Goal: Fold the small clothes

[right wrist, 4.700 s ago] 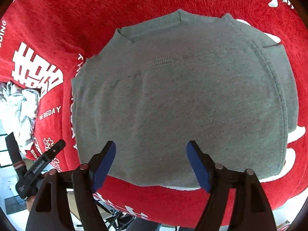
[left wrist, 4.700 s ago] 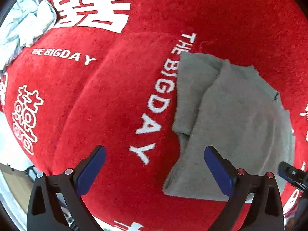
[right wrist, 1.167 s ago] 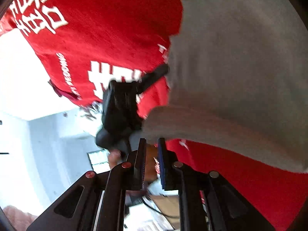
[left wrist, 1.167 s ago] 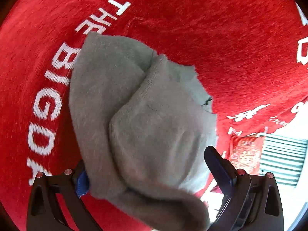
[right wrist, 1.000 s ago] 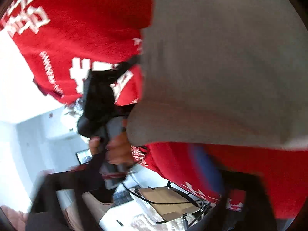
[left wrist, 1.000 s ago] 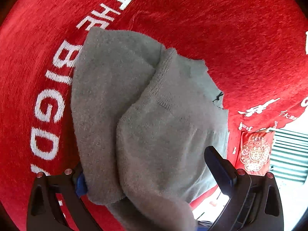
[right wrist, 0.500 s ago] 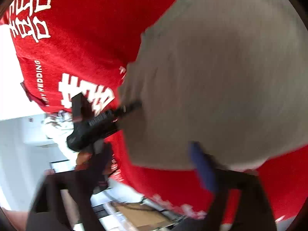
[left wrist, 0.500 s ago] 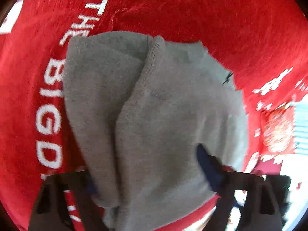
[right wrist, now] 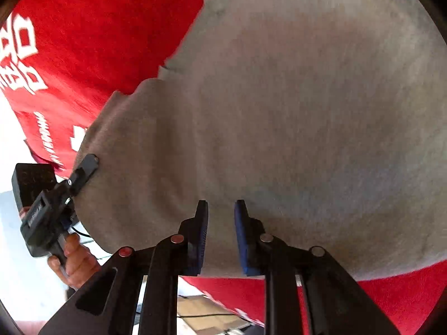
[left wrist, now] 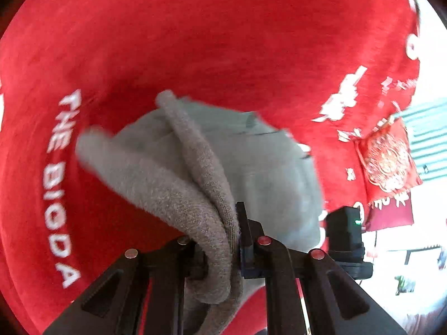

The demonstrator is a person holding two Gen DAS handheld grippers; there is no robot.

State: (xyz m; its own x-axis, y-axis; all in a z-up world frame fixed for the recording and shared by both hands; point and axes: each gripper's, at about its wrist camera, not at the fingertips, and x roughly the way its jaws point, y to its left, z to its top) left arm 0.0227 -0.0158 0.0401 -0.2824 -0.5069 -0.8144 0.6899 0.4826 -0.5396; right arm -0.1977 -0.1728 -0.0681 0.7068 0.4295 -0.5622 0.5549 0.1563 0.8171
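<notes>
Your left gripper is closing on a rolled edge of the grey garment. Your right gripper is closing on its near hem. The garment lies on the red cloth; long axis unclear.

White "THE BIGDA" lettering on the red cloth.

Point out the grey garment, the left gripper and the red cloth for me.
grey garment (right wrist: 293,117): right wrist view, broad middle of the fabric.
left gripper (left wrist: 220,240): left wrist view, between the fingertips, closing on the garment's bunched edge.
red cloth (left wrist: 223,42): left wrist view, bare stretch beyond the garment.
</notes>
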